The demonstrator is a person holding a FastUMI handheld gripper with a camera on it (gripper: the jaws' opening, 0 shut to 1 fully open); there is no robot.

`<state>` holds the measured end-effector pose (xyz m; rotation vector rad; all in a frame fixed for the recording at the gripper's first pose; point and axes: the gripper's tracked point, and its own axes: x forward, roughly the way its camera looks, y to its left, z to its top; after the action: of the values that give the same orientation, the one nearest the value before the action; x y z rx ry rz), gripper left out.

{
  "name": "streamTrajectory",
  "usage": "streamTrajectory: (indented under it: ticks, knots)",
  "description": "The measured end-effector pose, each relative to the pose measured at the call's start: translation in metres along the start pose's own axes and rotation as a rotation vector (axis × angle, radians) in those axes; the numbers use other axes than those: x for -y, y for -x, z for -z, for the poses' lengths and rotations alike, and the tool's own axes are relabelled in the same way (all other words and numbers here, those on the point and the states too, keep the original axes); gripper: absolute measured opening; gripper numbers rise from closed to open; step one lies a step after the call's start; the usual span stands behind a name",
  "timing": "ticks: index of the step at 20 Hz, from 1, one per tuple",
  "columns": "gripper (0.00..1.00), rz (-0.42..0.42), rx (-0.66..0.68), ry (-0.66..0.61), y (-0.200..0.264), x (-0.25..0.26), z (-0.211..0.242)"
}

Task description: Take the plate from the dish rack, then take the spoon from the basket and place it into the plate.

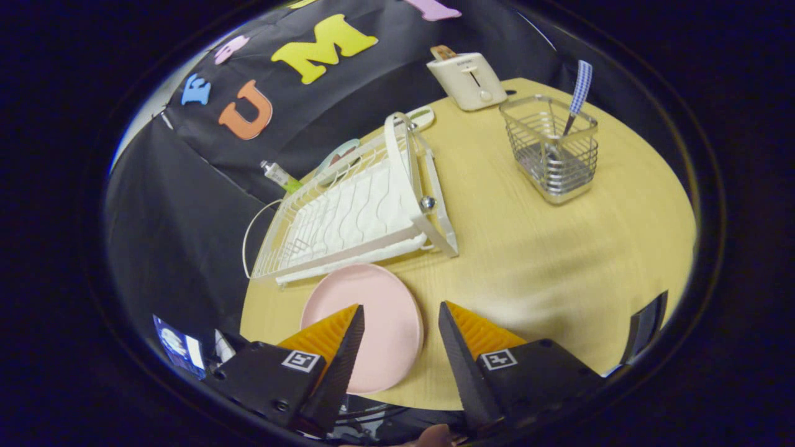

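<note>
A pink plate (379, 316) lies flat on the wooden table (546, 261), just in front of the white dish rack (354, 214). My gripper (400, 313) hovers above the plate's right rim, open, with nothing between its fingers. The left finger overlaps the plate's near part. Beyond the fingers, to the right, stands a wire basket (551, 149) with a spoon (577, 93) upright in it, its checked blue-and-white handle sticking out above the rim.
A cream toaster (472, 79) stands at the table's far edge, behind the basket. A small bottle (279, 176) and other items lie behind the rack. A dark object (646, 326) sits at the table's right near edge. Bare tabletop spreads between plate and basket.
</note>
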<state>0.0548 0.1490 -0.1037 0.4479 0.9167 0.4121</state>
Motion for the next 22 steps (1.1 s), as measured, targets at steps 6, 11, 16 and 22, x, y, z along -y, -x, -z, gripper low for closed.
streamTrajectory:
  ticks: [6,11,16,22]
  knots:
    - [0.90,0.154,0.285,0.179,0.068,0.029,-0.029]
    - [1.00,0.286,0.526,0.288,0.121,0.063,-0.056]
    - [1.00,0.292,0.717,0.347,0.147,0.092,-0.083]
    - [1.00,0.323,0.744,0.378,0.128,0.139,-0.121]
